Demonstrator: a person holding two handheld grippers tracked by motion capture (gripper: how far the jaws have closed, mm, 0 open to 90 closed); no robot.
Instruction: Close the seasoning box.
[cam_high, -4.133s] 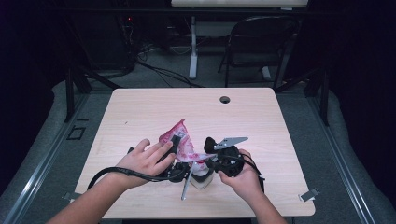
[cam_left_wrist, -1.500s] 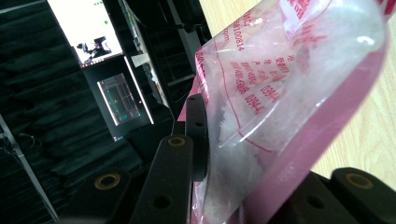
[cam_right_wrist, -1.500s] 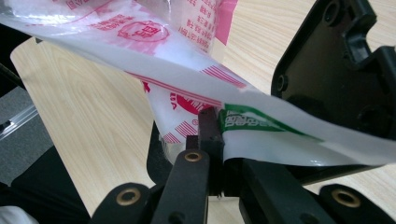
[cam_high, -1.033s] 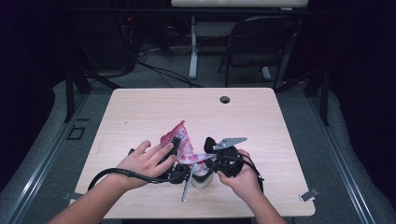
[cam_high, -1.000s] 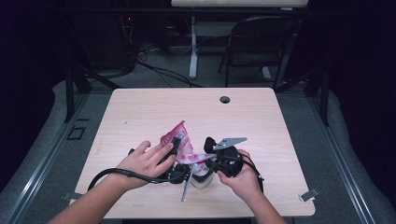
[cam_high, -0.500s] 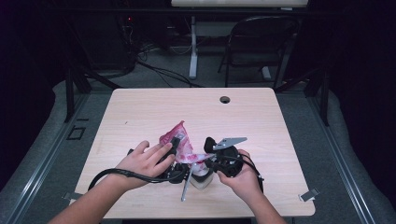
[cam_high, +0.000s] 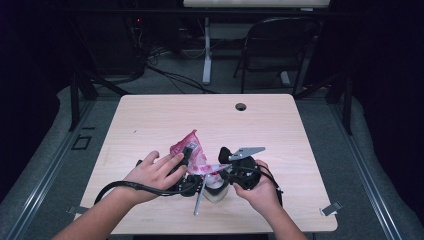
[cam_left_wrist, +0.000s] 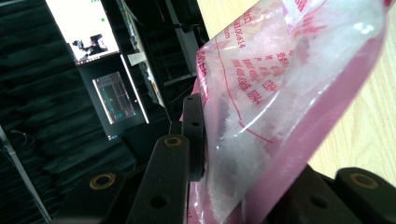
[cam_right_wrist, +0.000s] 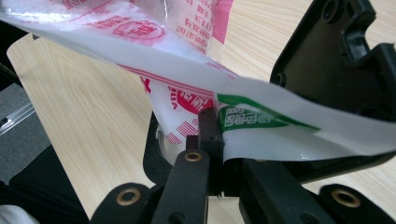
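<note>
A pink and white plastic bag (cam_high: 193, 149) with white grains inside is held up over the table's front middle, between both grippers. My left gripper (cam_high: 188, 156) is shut on the bag's lower body; in the left gripper view the bag (cam_left_wrist: 280, 93) bulges between the jaws of this gripper (cam_left_wrist: 247, 179). My right gripper (cam_high: 223, 169) is shut on the bag's flat sealed edge (cam_right_wrist: 261, 121), pinched at the tips (cam_right_wrist: 218, 135). Under the bag stands a small clear cup (cam_high: 216, 193). A metal spoon (cam_high: 198, 201) lies beside it.
The wooden table (cam_high: 150, 115) has a round cable hole (cam_high: 241, 106) near its far edge. A folding chair (cam_high: 280, 50) and cables sit on the floor beyond. A metal clip (cam_high: 331, 209) is at the front right corner. The left gripper's black body (cam_right_wrist: 336, 60) lies close to the right gripper.
</note>
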